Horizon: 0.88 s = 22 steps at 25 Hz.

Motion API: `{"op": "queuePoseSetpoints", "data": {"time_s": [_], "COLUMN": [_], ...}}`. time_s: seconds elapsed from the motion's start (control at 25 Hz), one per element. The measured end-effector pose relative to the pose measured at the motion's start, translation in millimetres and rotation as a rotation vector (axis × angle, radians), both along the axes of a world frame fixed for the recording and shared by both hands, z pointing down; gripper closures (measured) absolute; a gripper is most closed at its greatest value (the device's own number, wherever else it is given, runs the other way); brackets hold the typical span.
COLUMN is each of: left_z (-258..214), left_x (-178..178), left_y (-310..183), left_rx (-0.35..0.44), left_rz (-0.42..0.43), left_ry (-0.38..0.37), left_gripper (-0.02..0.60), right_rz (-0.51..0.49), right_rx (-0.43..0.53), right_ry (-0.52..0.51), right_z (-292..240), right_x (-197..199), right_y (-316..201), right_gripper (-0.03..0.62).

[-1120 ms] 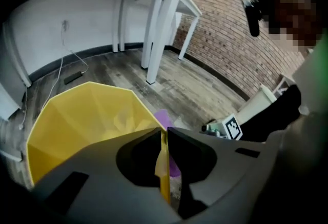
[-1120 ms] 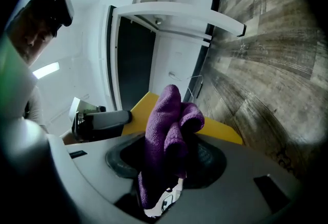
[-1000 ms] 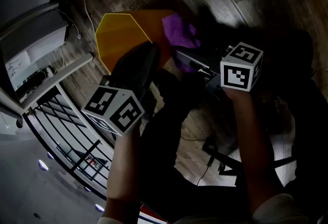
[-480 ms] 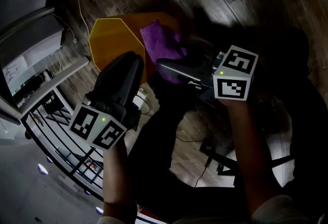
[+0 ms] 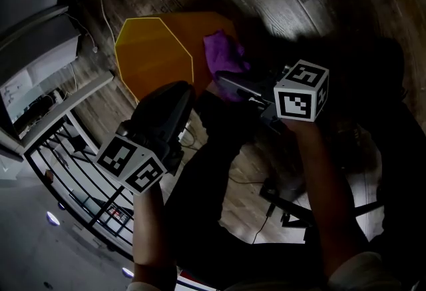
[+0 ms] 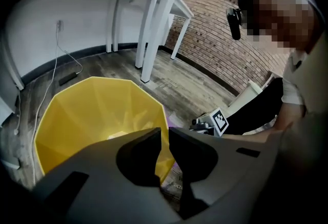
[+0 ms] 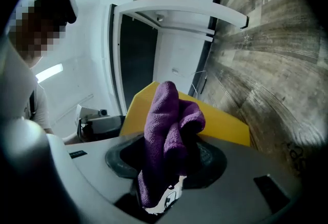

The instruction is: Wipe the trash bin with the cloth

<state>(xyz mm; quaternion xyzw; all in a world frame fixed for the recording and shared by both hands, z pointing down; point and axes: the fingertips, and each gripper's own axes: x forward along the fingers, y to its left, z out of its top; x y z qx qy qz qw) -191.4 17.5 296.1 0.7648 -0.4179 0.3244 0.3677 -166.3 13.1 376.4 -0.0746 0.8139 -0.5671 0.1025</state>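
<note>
A yellow-orange trash bin [image 5: 153,50] stands on the wood floor, its open mouth facing up in the left gripper view [image 6: 97,115]. My right gripper [image 5: 226,80] is shut on a purple cloth [image 5: 223,53], which lies against the bin's right outer wall. In the right gripper view the cloth [image 7: 164,125] bulges up out of that gripper [image 7: 166,166], with the bin [image 7: 225,120] just behind. My left gripper [image 5: 183,90] sits at the bin's near edge. Its jaws [image 6: 165,138] are opening, a narrow gap shows, and nothing is pressed between them.
White table legs [image 6: 154,28] and a wall cable [image 6: 56,64] stand beyond the bin. A black wire rack [image 5: 73,156] and a white shelf unit [image 5: 40,50] are at the left. The person's dark legs and floor cables [image 5: 266,203] fill the near side.
The left gripper has drawn back from over the bin's rim to its near edge. The right gripper has shifted the purple cloth along the bin's right wall.
</note>
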Motion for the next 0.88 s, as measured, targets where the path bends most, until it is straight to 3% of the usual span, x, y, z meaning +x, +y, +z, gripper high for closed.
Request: {"op": "queuePoseSetpoints", "data": {"time_s": [0.88], "left_z": [1], "left_x": [10], "left_y": [-20], "left_rx": [0.066], "left_rz": [-0.095], "left_ry": [0.073], "left_gripper": [0.535], "right_rz": [0.040], "right_rx": [-0.249], "right_ry": [0.478], "right_z": [175], "right_x": [-10], "right_y": [-15], "right_gripper": [0.409]}}
